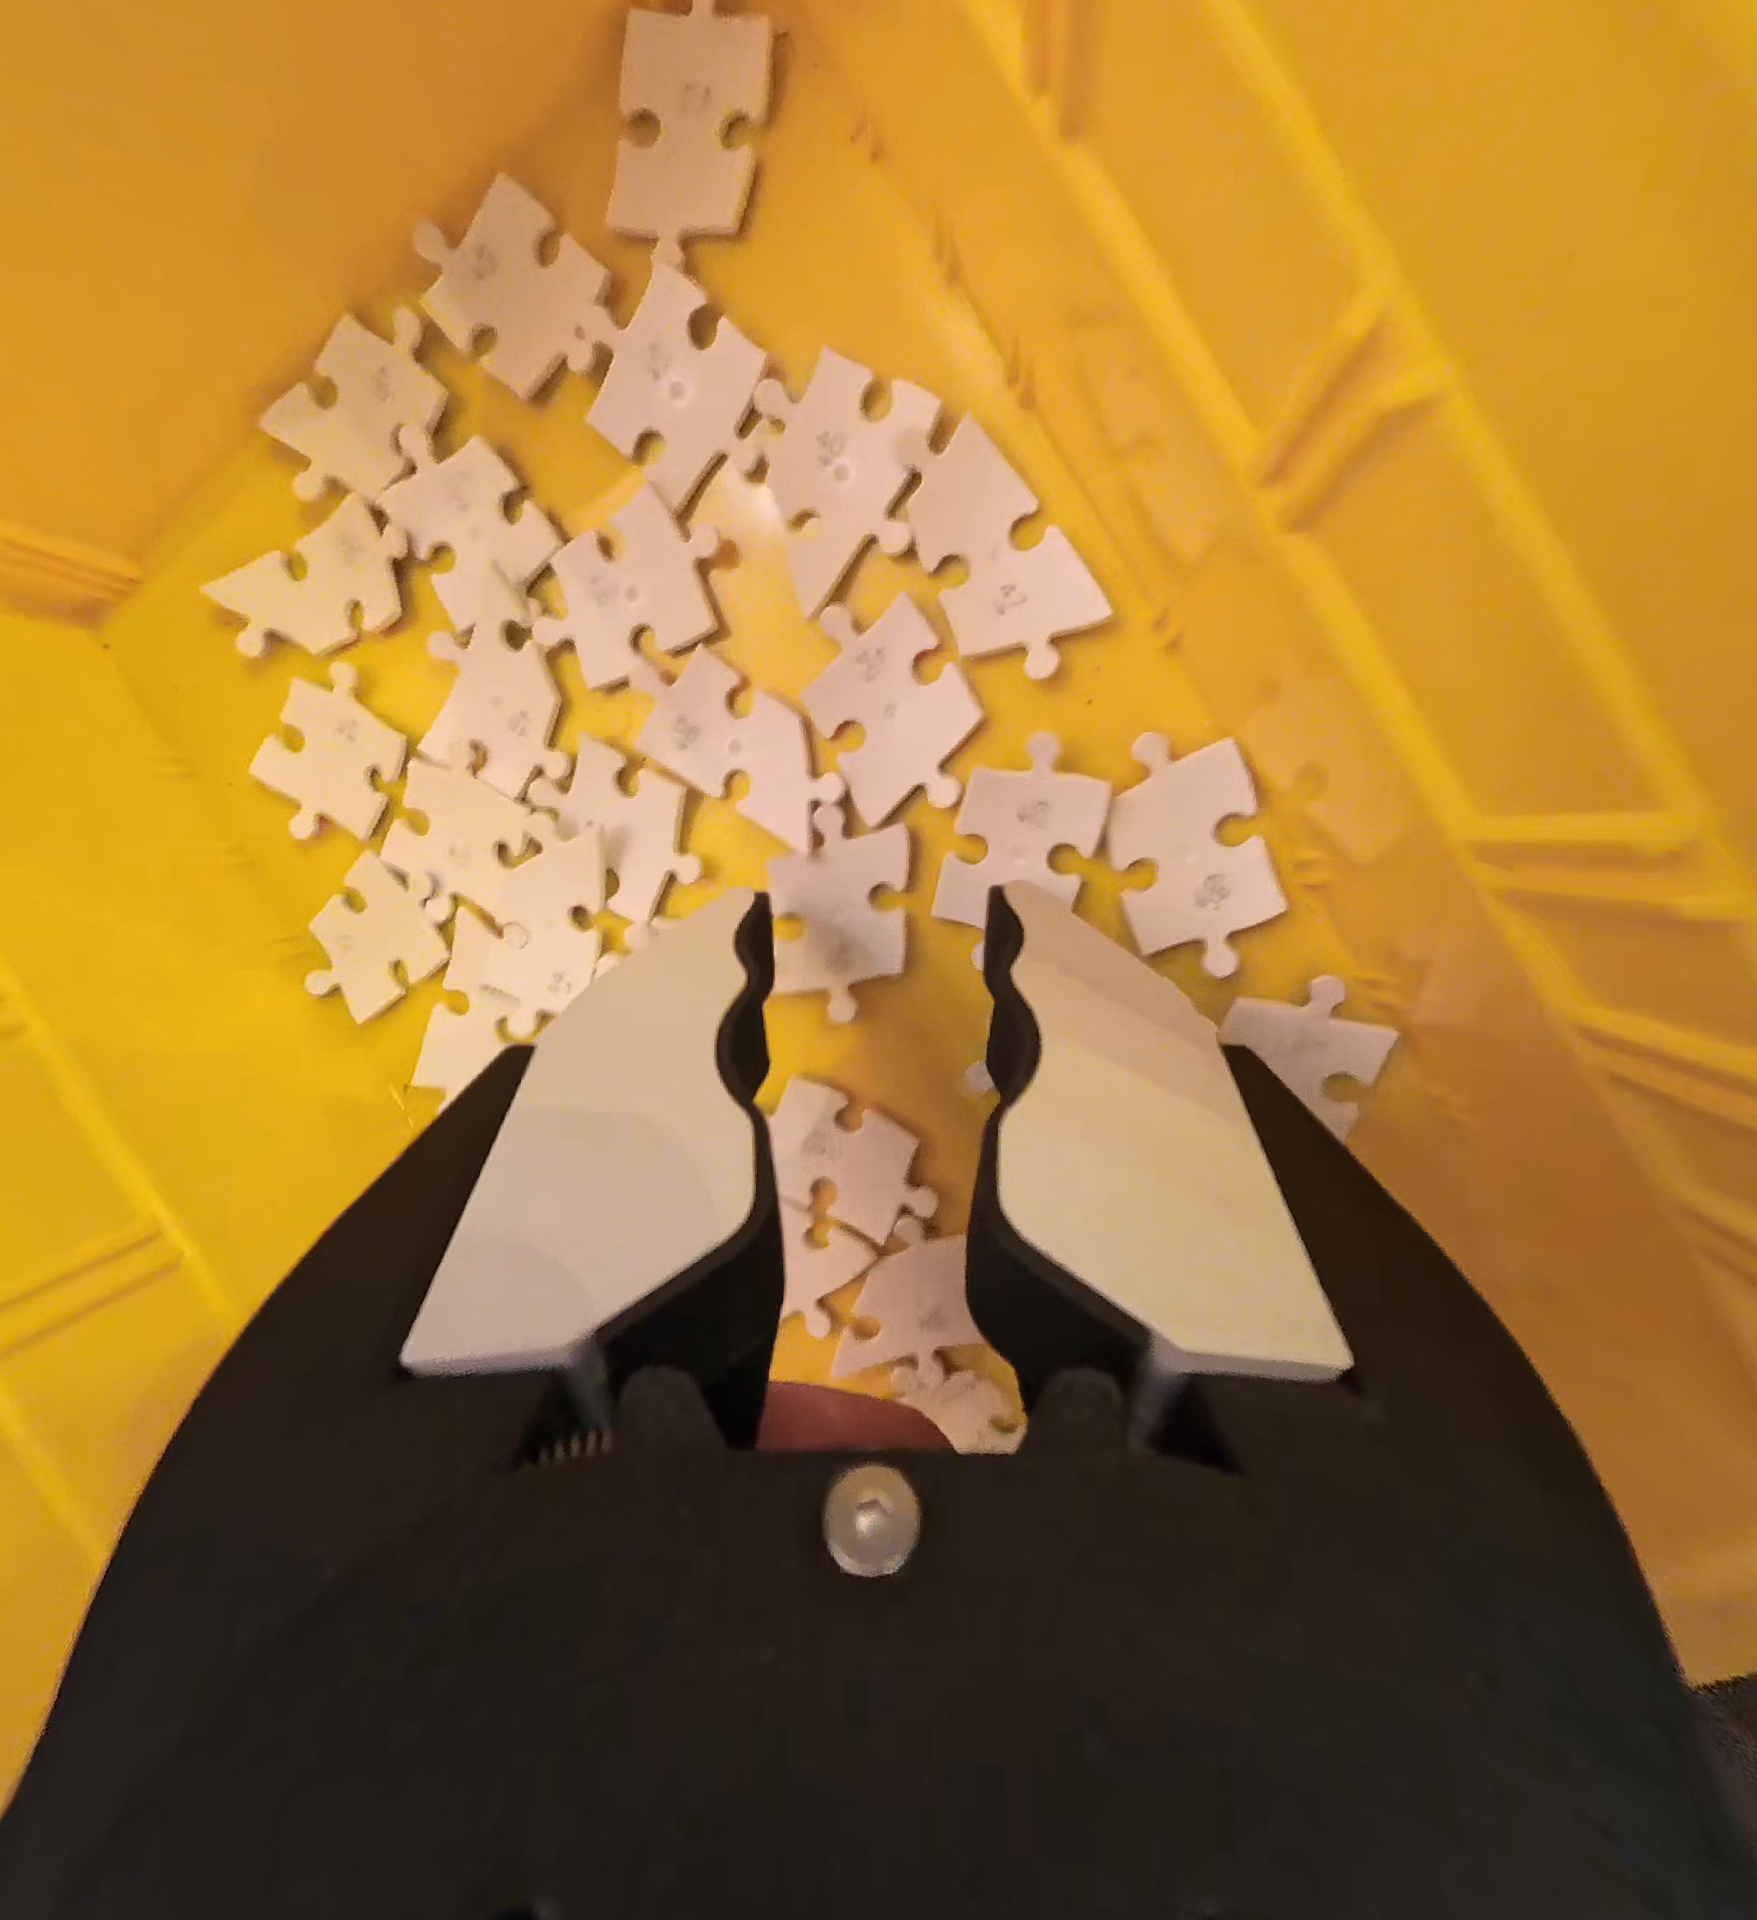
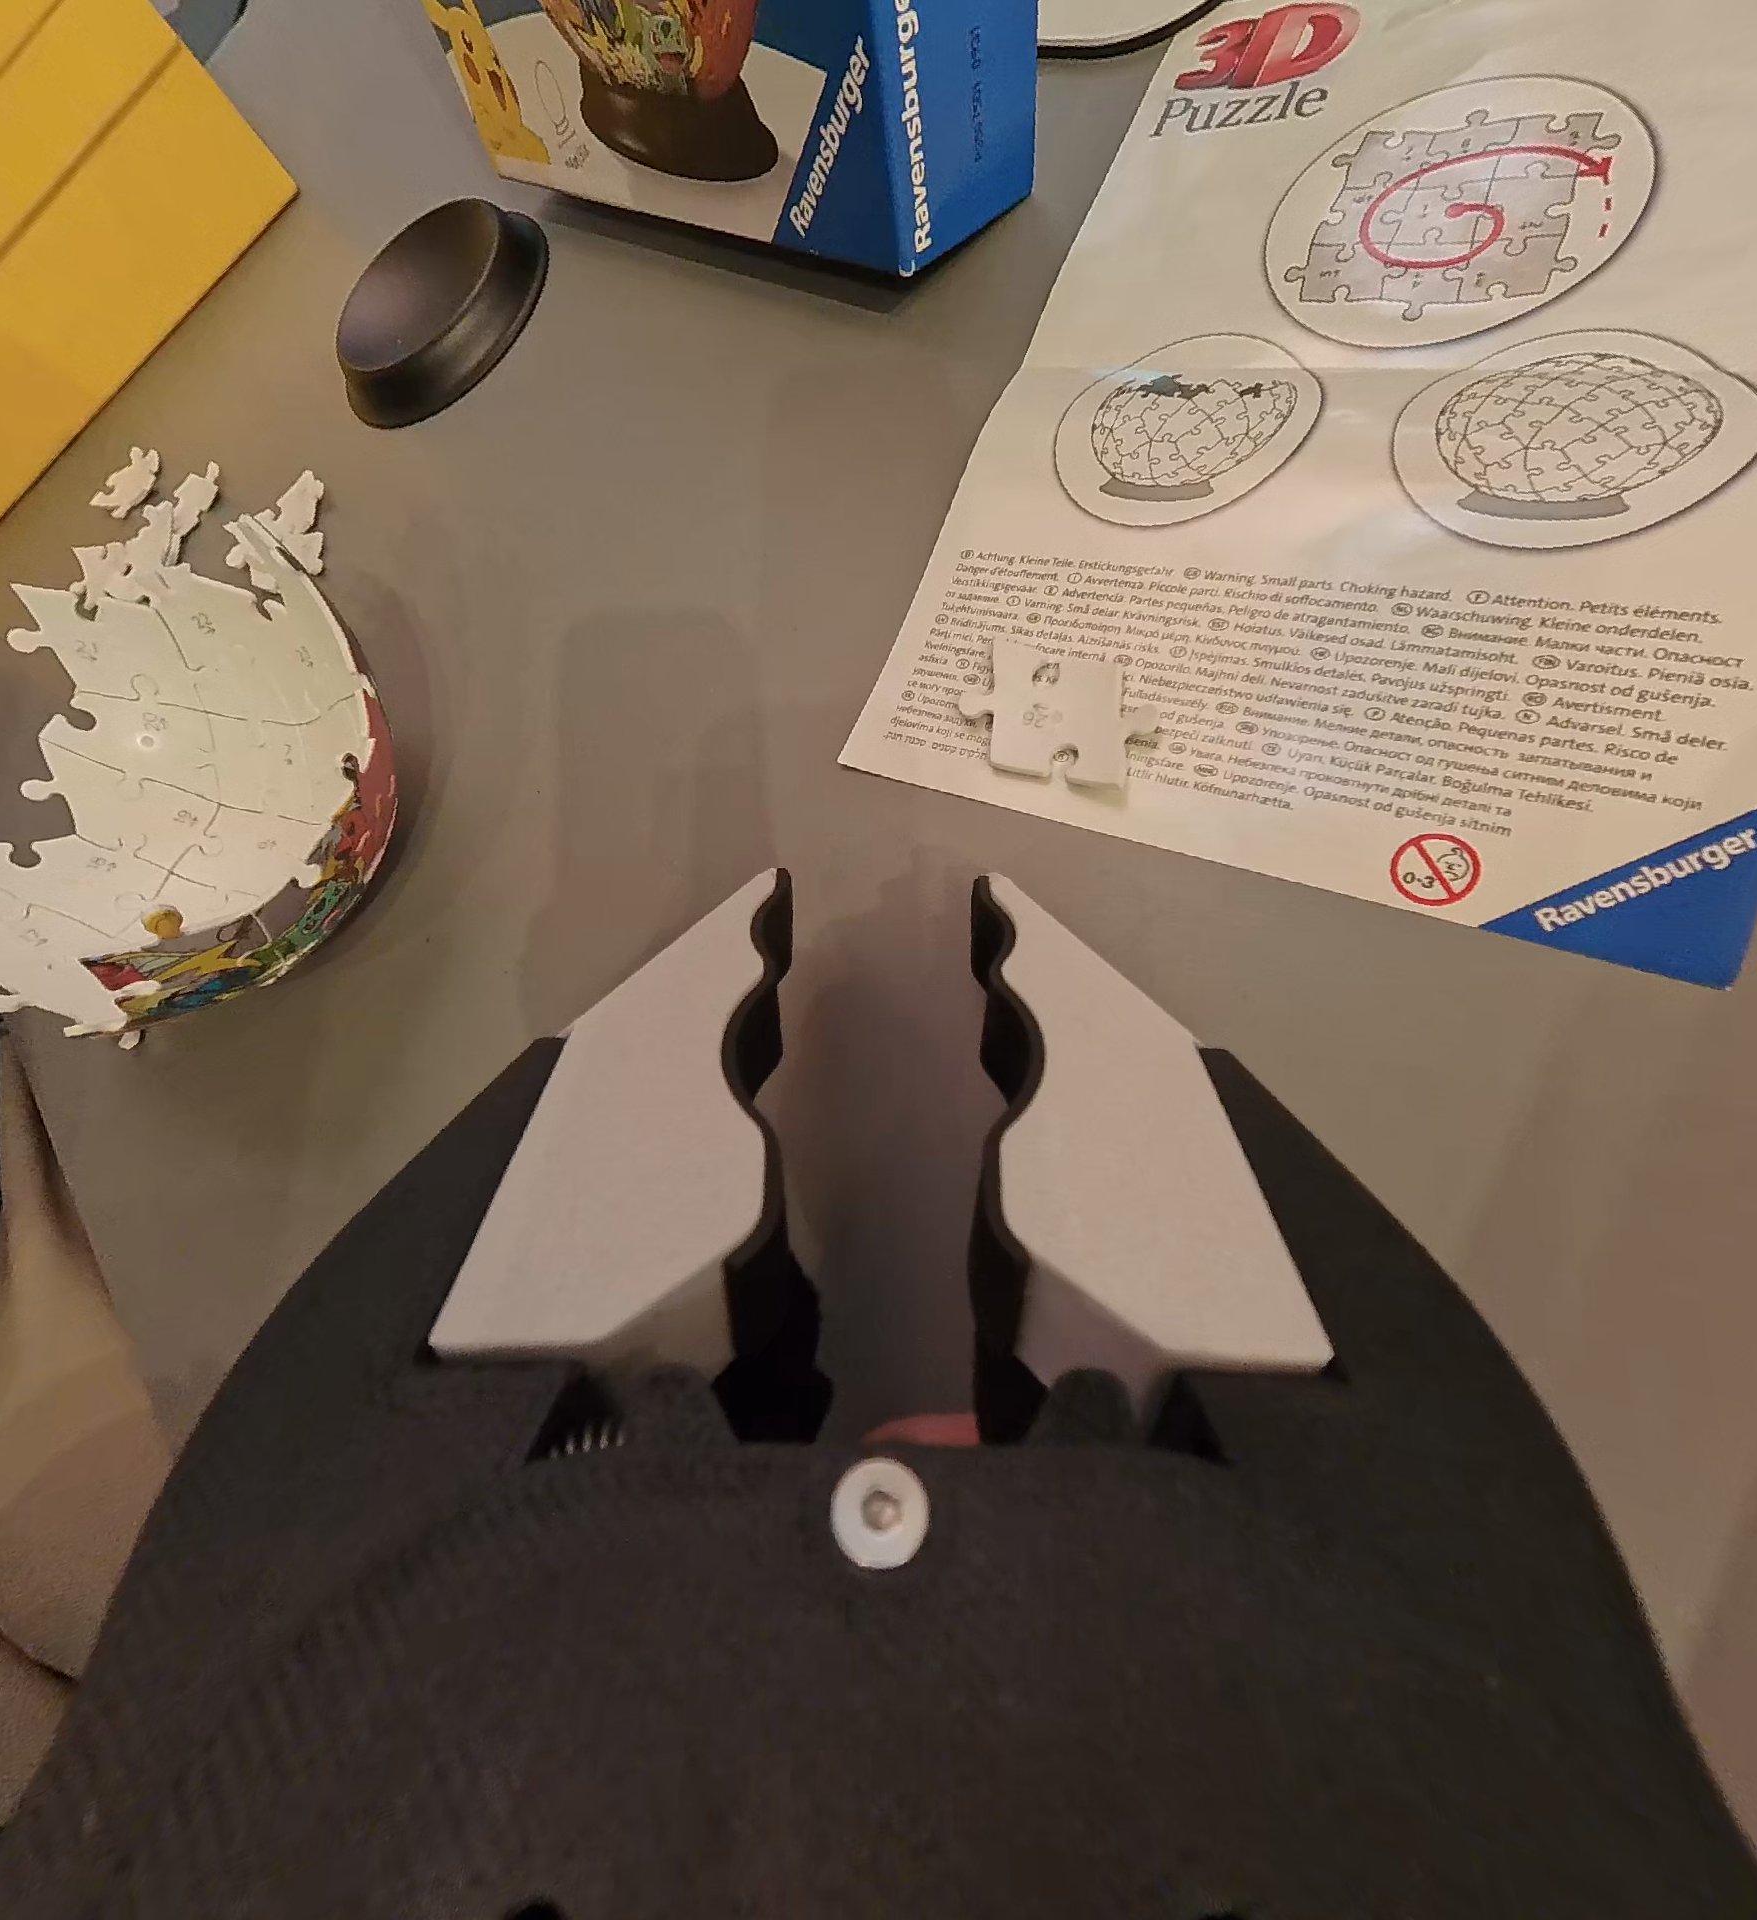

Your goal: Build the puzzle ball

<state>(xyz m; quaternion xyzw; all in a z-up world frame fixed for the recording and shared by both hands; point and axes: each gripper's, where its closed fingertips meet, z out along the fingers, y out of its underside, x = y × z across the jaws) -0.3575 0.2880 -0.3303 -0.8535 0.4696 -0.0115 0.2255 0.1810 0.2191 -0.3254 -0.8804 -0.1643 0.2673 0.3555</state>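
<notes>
In the left wrist view, my left gripper point(image 1: 879, 904) is open inside a yellow bin point(image 1: 1476, 520). It hovers over several loose white puzzle pieces lying face down on the bin floor. One piece point(image 1: 838, 914) lies between its fingertips. In the right wrist view, my right gripper point(image 2: 881, 883) is open and empty above the grey table point(image 2: 749, 582). The partly built puzzle ball point(image 2: 188, 748) rests at the left, its white inside facing up. A single white piece point(image 2: 1056, 712) lies on the instruction sheet point(image 2: 1373, 520), ahead and right of the fingers.
A dark round stand point(image 2: 443, 312) sits on the table beyond the ball. A blue puzzle box point(image 2: 749, 114) stands at the back. The yellow bin point(image 2: 53, 260) is at the far left. A beige cloth point(image 2: 12, 1299) lies at the left edge. Left tips to right tips: about 55 cm. Measured from the fingertips, the partly built puzzle ball point(image 2: 188, 748) is 15 cm or so from the right gripper and 40 cm from the left.
</notes>
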